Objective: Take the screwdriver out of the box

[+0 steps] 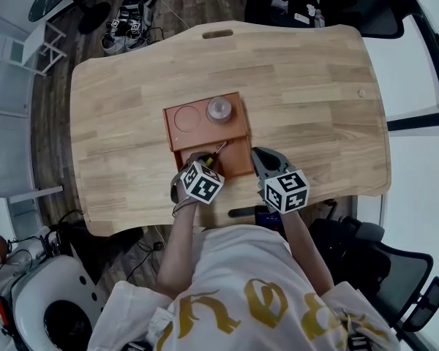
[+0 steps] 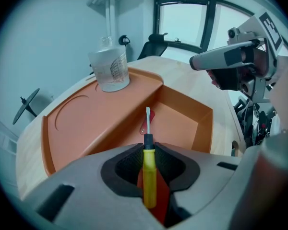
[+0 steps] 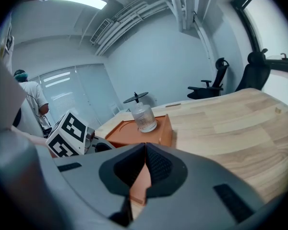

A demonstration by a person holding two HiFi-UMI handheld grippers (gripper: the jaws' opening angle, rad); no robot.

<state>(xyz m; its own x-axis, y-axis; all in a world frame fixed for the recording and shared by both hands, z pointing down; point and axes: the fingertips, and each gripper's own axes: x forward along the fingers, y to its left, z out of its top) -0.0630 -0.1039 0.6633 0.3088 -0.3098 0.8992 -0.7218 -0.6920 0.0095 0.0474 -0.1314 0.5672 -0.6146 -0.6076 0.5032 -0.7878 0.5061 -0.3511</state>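
- Head view: I stood at the near edge of the wooden table (image 1: 314, 86), a gripper in each hand. The orange box (image 1: 170, 130) lay around the middle of the table, toward that near edge, with its open compartment on my side. A clear jar (image 1: 219, 110) stood on the box's covered far half. My left gripper (image 1: 203, 158) pointed steeply down over the open compartment. The screwdriver (image 1: 219, 150) showed there only as a thin shaft just beyond its tips. My right gripper (image 1: 258, 155) sat just beside the box's right wall, over bare wood.

- Left gripper view: my left gripper (image 2: 148, 150) was clamped on the screwdriver (image 2: 149, 171), its pads pressing both sides of the yellow handle. The black collar and flat blade stuck out past the fingertips, over the open compartment of the box (image 2: 101, 123). A small red piece (image 2: 149, 119) lay in the compartment behind the blade. I could not tell whether the blade touched anything. The jar (image 2: 109, 70) stood on the raised part near the box's far corner. My right gripper (image 2: 201, 60) hung at upper right, over the table beyond the box.

- Right gripper view: my right gripper (image 3: 145, 152) was closed with nothing in it, its fingertips meeting. Beyond them were the box (image 3: 149, 135), the jar (image 3: 144, 116) on top, and the table (image 3: 230, 123) running off to the right. The left gripper's marker cube (image 3: 69, 133) showed at left.
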